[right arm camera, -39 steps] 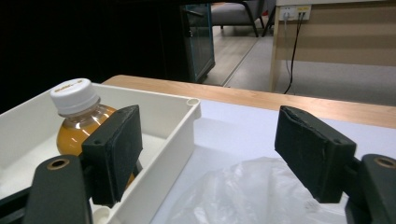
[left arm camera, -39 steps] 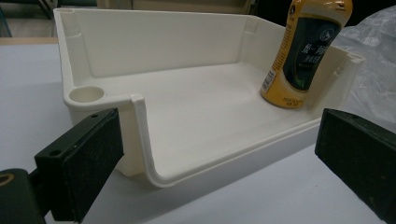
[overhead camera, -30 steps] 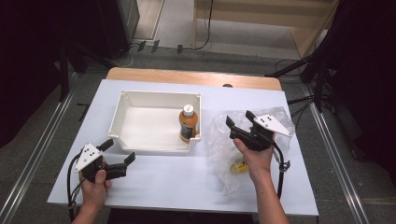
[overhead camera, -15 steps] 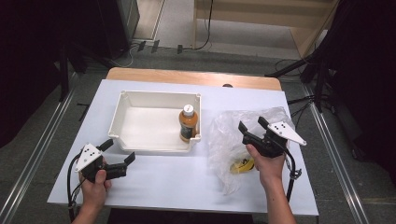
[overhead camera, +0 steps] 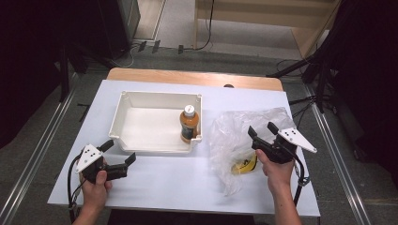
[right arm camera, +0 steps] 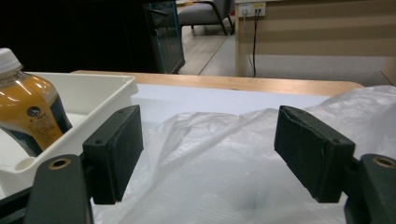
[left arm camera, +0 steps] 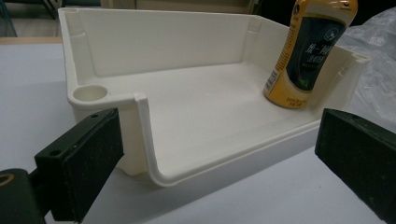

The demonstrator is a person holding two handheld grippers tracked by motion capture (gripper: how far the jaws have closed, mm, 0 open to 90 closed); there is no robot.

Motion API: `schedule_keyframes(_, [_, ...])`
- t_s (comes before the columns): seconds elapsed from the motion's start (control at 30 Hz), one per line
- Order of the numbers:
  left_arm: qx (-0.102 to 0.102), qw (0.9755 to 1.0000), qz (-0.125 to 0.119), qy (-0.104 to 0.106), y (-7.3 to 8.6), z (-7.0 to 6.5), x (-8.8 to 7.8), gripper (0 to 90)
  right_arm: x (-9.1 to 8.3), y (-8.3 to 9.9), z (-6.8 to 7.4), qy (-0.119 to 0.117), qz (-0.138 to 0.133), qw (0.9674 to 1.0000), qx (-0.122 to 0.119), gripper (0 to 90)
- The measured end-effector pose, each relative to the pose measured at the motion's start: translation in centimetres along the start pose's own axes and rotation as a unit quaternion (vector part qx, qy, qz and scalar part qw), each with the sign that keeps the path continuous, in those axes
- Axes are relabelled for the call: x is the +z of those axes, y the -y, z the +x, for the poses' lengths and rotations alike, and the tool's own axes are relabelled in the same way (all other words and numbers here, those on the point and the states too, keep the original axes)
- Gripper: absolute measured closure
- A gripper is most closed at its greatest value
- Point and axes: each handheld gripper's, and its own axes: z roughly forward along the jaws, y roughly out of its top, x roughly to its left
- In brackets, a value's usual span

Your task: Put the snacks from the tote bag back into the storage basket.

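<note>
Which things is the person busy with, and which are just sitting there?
Busy with:
- clear plastic bag
- yellow thing inside the bag, maybe a banana
- right claw, open above the bag

Just sitting there:
- white tray
- orange drink bottle, upright in tray
- left claw, open

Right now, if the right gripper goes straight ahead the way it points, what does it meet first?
Most likely the clear plastic bag, bunched right ahead of the right gripper, whose jaws stand open. How far off it lies is hard to judge.

Bottle [overhead camera: 189,123] in tray [overhead camera: 141,98] right corner — bag [overhead camera: 234,129] right of tray, banana [overhead camera: 246,165] inside.
</note>
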Motion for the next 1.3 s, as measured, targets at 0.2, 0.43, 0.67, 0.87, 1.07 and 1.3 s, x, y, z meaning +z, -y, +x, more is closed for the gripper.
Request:
schedule_keyframes(0.2, [0.0,1.0,0.001,0.0,0.0,0.0,0.0,1.4,-0.6,0.5,-0.8,0.006,0.001,1.0,0.004,24.7])
schedule_keyframes(0.43, [-0.001,1.0,0.0,0.0,0.0,0.0,0.0,1.4,-1.2,1.0,-1.6,0.015,0.002,0.9999,0.005,24.9])
schedule_keyframes(0.67, [0.0,1.0,0.001,0.0,0.0,0.0,0.0,1.4,-1.8,1.5,-2.3,0.023,0.005,0.9997,0.007,25.2])
schedule_keyframes(0.87, [0.0,1.0,0.001,0.0,0.0,0.0,0.0,1.4,-2.4,1.9,-2.9,0.03,0.008,0.9995,0.004,25.2])
schedule_keyframes(1.07, [-0.001,1.0,0.0,-0.001,0.0,0.0,0.0,1.4,-3.1,2.3,-3.6,0.038,0.007,0.9992,0.002,25.3])
schedule_keyframes(1.3, [-0.002,1.0,-0.001,-0.001,0.0,0.0,0.0,1.4,-4.1,2.7,-4.1,0.046,0.009,0.9989,0.0,25.4])
